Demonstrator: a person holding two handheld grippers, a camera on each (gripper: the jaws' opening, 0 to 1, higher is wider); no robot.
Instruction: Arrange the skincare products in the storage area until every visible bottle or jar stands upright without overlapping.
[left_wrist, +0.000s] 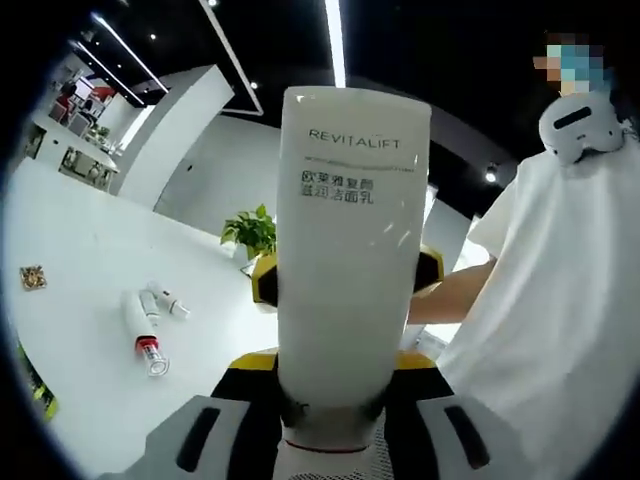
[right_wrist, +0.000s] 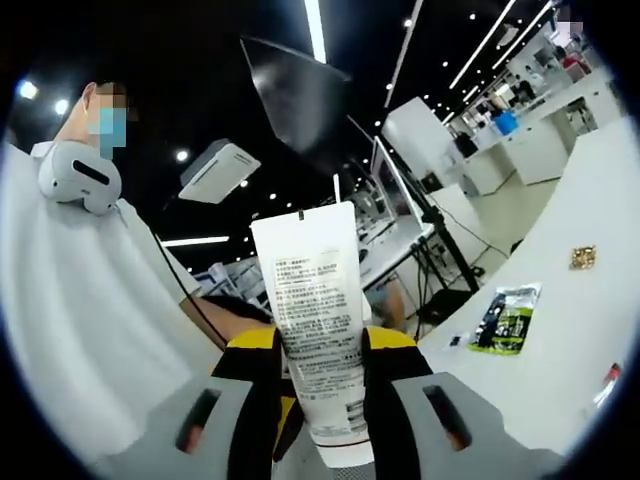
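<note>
My left tool (left_wrist: 330, 400) is closed on a smooth white plastic tube (left_wrist: 352, 250), crimped flat end up, printed REVITALIFT, filling the centre of the left gripper view. My right tool (right_wrist: 325, 395) grips the same tube (right_wrist: 315, 330) from its back face, dense with small print. Further off, at lower left of the left view, slim white bottles (left_wrist: 148, 322) lie flat on the glossy white worktop (left_wrist: 80, 260). A green potted plant (left_wrist: 250, 232) stands beyond.

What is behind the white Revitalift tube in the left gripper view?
Behind the white tube you can see a green potted plant, a person's white shirt and forearm. The tube covers whatever is directly behind it.
</note>
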